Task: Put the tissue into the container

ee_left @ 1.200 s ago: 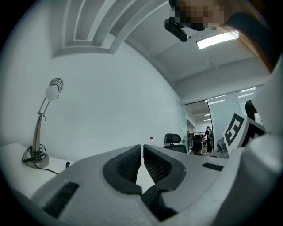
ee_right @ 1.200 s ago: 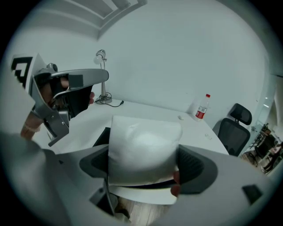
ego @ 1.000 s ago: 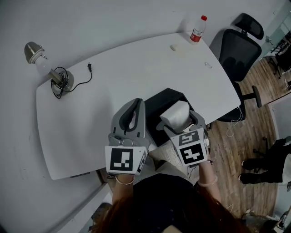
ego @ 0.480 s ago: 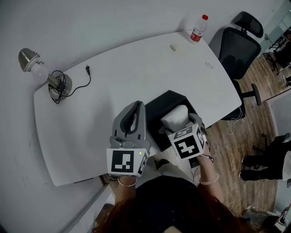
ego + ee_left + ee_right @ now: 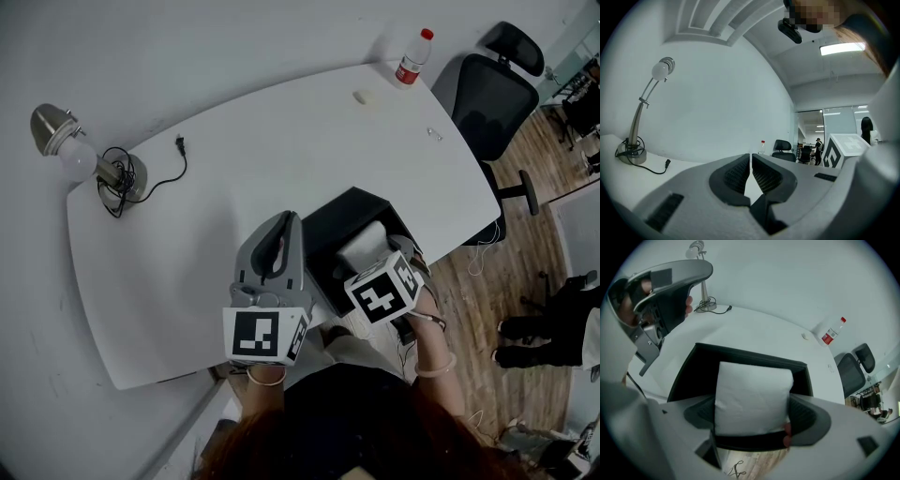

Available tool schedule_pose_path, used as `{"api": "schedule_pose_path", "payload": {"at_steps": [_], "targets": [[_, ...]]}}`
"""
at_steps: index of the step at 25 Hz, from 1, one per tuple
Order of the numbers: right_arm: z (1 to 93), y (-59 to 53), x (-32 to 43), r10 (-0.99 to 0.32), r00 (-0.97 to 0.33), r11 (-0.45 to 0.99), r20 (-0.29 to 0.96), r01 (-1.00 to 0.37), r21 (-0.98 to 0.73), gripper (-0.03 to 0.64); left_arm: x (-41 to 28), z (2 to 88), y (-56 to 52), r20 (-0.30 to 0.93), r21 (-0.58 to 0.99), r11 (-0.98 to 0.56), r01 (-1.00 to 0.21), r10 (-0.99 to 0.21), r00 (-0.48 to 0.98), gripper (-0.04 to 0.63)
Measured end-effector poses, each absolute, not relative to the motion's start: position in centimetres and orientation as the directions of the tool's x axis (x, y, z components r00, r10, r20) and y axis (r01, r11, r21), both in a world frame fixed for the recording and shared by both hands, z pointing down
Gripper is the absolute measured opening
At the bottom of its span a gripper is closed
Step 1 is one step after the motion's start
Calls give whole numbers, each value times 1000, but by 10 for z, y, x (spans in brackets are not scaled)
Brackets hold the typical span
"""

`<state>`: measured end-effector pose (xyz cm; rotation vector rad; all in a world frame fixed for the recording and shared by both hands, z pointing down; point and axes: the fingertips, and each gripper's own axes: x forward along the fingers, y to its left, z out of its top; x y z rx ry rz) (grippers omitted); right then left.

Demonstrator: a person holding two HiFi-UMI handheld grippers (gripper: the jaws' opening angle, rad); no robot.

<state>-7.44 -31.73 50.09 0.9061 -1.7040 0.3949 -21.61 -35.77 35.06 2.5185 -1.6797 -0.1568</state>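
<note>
A white tissue pack (image 5: 752, 397) sits squeezed between the jaws of my right gripper (image 5: 751, 416), which is shut on it. In the head view the tissue pack (image 5: 360, 246) hangs low inside the open black container (image 5: 328, 220) at the table's near edge, and the right gripper (image 5: 375, 260) reaches into the box from the near side. The container's dark walls (image 5: 696, 373) frame the pack. My left gripper (image 5: 284, 225) hovers just left of the container, jaws together with nothing held. The left gripper view shows its pads (image 5: 738, 174) nearly touching.
A desk lamp (image 5: 80, 150) with a coiled cord stands at the table's far left. A red-capped bottle (image 5: 412, 59) stands at the far right corner beside a black office chair (image 5: 492, 103). Small bits (image 5: 364, 97) lie near the far edge. Wooden floor lies to the right.
My right gripper has sunk with the tissue pack down into the black container, tilting forward. The left gripper has hardly moved.
</note>
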Motion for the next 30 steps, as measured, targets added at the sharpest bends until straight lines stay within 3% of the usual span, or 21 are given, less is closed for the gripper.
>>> {"api": "schedule_pose_path", "payload": {"at_steps": [11, 30], "targets": [[510, -322, -81, -335, -88, 684, 938, -708, 177, 423, -221, 352, -356, -25, 160, -372, -914, -928, 373, 37], [486, -311, -79, -373, -222, 713, 901, -690, 125, 423, -202, 340, -336, -35, 124, -342, -932, -940, 340, 37]]}}
